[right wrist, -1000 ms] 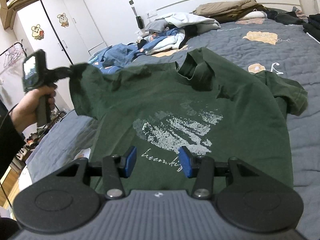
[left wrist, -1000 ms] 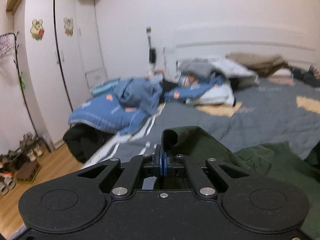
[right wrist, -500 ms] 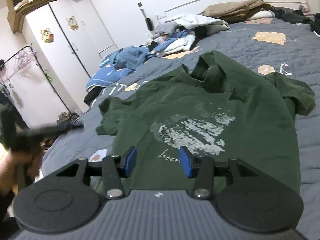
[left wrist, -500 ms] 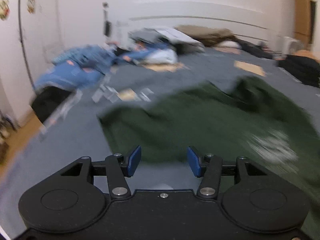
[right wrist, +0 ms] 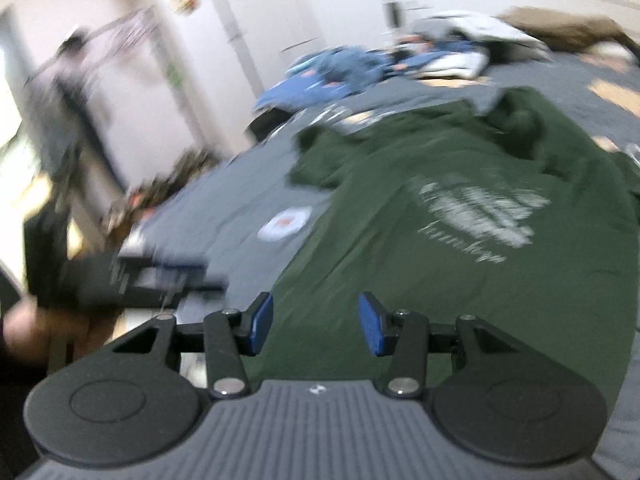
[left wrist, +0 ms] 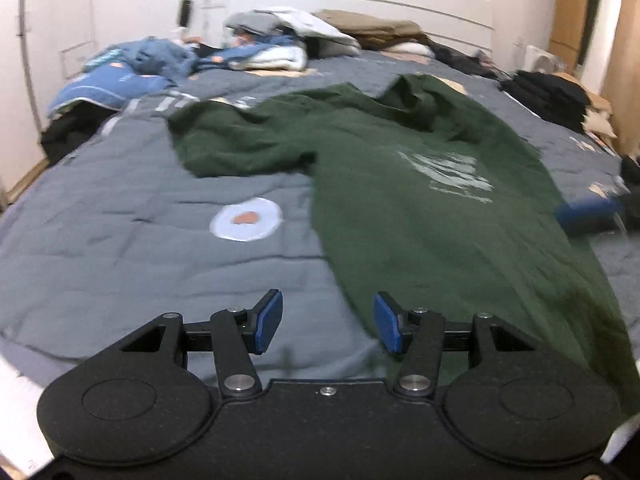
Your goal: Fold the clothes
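Since a second ago your left gripper (left wrist: 328, 322) has let go the sleeve (left wrist: 240, 148); both it and your right gripper (right wrist: 316, 324) gape empty. Green T-shirt (left wrist: 440, 208) lies flat on the quilt (left wrist: 120, 248), sleeve at 11 o'clock. Risk: far collar (left wrist: 416, 96) stays bunched, skewing folds.

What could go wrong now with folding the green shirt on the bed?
The green shirt is not lying flat: its collar is bunched up and one sleeve is rumpled, so a fold now might come out crooked. The left gripper and right gripper are both open and hold nothing. The right view is blurry, so a quick grab might miss the hem or pinch the grey quilt too.
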